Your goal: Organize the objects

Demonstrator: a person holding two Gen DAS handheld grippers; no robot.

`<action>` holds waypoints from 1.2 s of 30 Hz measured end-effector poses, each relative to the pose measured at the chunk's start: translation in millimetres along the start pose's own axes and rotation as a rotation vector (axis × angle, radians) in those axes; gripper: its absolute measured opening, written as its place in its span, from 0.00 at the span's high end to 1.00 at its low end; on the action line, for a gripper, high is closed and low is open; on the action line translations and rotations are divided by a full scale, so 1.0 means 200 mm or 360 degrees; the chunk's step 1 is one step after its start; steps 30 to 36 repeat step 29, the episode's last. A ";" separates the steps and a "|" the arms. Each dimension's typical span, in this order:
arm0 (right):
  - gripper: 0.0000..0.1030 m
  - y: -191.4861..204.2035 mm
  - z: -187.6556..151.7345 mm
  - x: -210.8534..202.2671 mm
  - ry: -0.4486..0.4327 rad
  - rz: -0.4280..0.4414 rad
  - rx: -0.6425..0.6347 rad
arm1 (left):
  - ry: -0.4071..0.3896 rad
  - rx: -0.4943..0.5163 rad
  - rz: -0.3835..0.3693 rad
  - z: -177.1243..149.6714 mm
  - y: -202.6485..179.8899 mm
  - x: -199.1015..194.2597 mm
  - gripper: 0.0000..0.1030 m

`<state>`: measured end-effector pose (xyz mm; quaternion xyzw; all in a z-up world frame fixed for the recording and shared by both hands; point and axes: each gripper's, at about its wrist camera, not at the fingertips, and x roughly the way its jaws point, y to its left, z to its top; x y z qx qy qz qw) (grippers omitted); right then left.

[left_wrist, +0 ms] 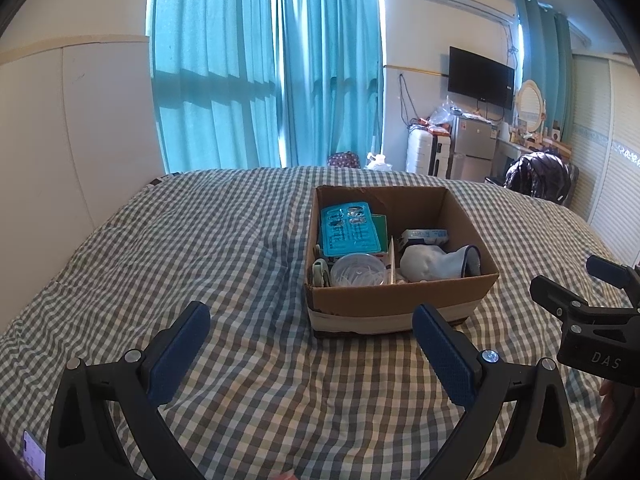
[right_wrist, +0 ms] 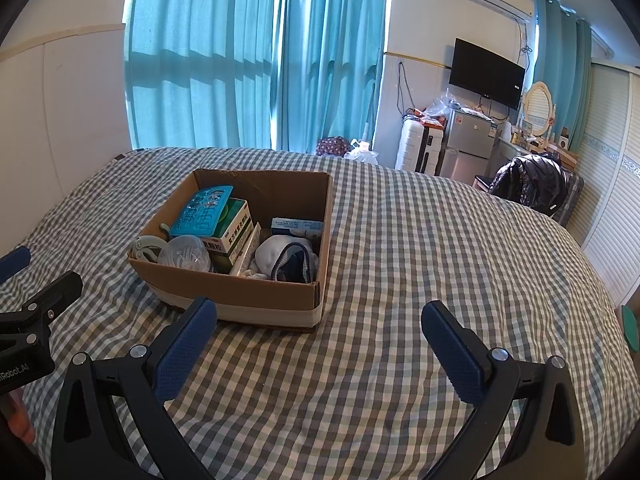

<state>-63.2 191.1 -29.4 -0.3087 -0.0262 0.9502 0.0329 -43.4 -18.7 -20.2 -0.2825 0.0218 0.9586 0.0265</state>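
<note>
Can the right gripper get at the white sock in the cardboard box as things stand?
Probably yes. The right gripper is open and empty, short of the cardboard box. The box has no lid, and the white sock lies on top at the near right corner, nothing covering it; only the front wall needs clearing.

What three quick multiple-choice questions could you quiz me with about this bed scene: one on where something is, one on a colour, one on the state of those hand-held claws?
1. Where does the cardboard box stand?
A. On the checked bedspread
B. On the floor
C. On the fridge

2. What colour is the flat packet lying on top of the things in the box?
A. Red
B. Turquoise
C. Black

3. How are the left gripper and right gripper?
A. Both open and empty
B. Both shut
C. Each gripping a sock

Answers:
1 A, checked fabric surrounds the box.
2 B, it matches the curtains.
3 A, only bedspread shows between the fingers.
</note>
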 end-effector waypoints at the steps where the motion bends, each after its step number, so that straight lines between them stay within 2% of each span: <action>1: 0.00 0.00 0.00 0.00 0.0000 -0.0002 -0.0001 | -0.0001 0.0004 0.0000 0.00 0.00 0.00 0.00; 36: 0.00 0.01 -0.01 0.01 0.0012 -0.0001 -0.0007 | -0.0007 0.0043 0.0014 0.00 -0.01 0.00 0.00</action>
